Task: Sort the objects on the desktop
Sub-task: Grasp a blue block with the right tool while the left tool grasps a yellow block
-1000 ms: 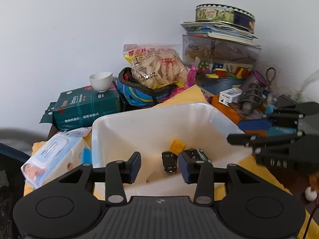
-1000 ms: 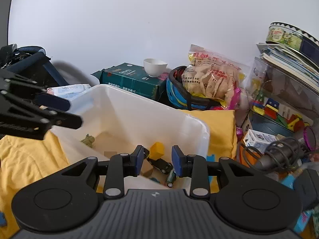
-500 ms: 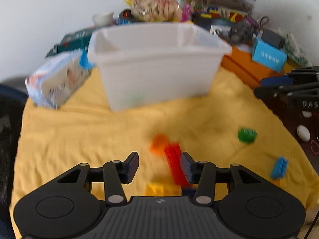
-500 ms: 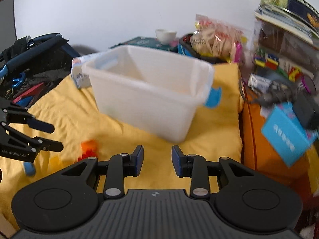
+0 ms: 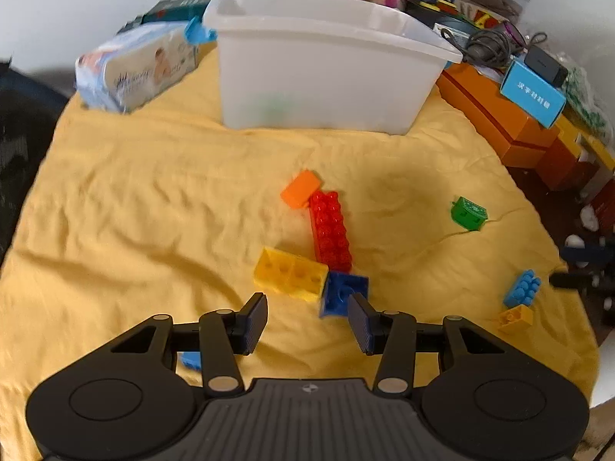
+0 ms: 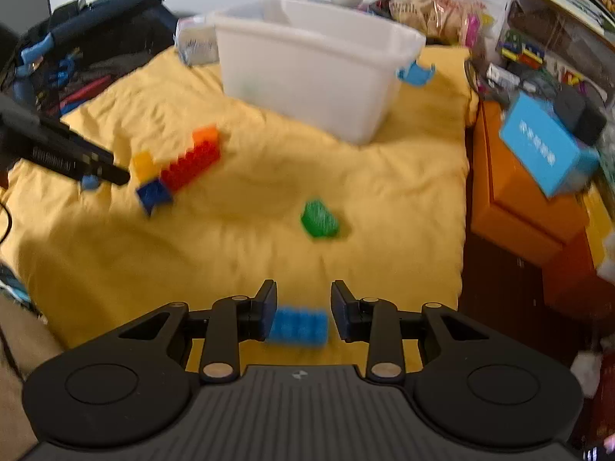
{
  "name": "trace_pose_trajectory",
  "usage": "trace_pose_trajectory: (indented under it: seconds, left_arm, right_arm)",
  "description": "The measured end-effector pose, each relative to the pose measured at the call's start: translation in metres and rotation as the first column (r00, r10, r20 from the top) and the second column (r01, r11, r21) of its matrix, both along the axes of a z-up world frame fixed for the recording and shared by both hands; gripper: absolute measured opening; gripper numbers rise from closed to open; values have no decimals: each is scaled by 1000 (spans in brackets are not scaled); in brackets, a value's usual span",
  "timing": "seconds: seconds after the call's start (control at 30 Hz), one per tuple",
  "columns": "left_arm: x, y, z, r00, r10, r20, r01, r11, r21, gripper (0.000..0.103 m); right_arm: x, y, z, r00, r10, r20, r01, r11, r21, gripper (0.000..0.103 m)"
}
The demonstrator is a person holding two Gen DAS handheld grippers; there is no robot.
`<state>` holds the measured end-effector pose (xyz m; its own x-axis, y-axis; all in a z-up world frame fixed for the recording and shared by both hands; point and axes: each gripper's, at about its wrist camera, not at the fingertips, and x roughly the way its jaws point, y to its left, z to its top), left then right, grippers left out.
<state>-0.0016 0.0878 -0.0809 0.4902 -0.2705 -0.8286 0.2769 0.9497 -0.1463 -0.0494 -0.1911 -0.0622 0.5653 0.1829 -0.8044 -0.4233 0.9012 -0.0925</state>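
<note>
I'm lowering my right gripper (image 6: 303, 309), jaws apart and empty, over the light-blue studded plastic brick (image 6: 298, 325) on the yellow cloth (image 6: 384, 192); left gripper (image 5: 307, 320) is also gaping, empty. Off-centre closing risks knocking it away.

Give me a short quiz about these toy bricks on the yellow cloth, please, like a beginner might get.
1. True or false: the long red studded brick lies inside the white plastic bin.
2. Which brick sits between the right tool's fingers: A green, B light blue, C orange?
3. What touches the far end of the red brick?

Key:
1. False; it lies on the yellow cloth.
2. B, the light blue studded brick, not yet gripped.
3. The flat orange brick.
</note>
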Motion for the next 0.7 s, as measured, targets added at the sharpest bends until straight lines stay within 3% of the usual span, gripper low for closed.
trace_pose_trajectory:
  seconds: [0.23,0.43,0.53,0.57,0.7]
  left_arm:
    - [24,21,-16,985,123,-118,-145,969,-202,50]
    - [55,18,-29,982,126,-140,-154,965,-211,51]
    - [68,13,-29,988,105,-117,-124,977,-171,45]
    - [70,11,-27,991,86,-103,-101,983,-151,35]
    - [63,-3,-17,995,-90,-42,90,996,4,34]
  right_arm:
    - [-10,-19,-11,989,-113,-95,119,991,59,35]
    - [-13,-13,-14,988,-123,-89,128,990,59,35]
    - [-12,-10,-16,987,-135,-91,140,988,59,35]
    - [-11,-9,-17,985,-141,-94,147,987,58,35]
    - [-9,-9,-19,981,-168,-100,175,983,60,35]
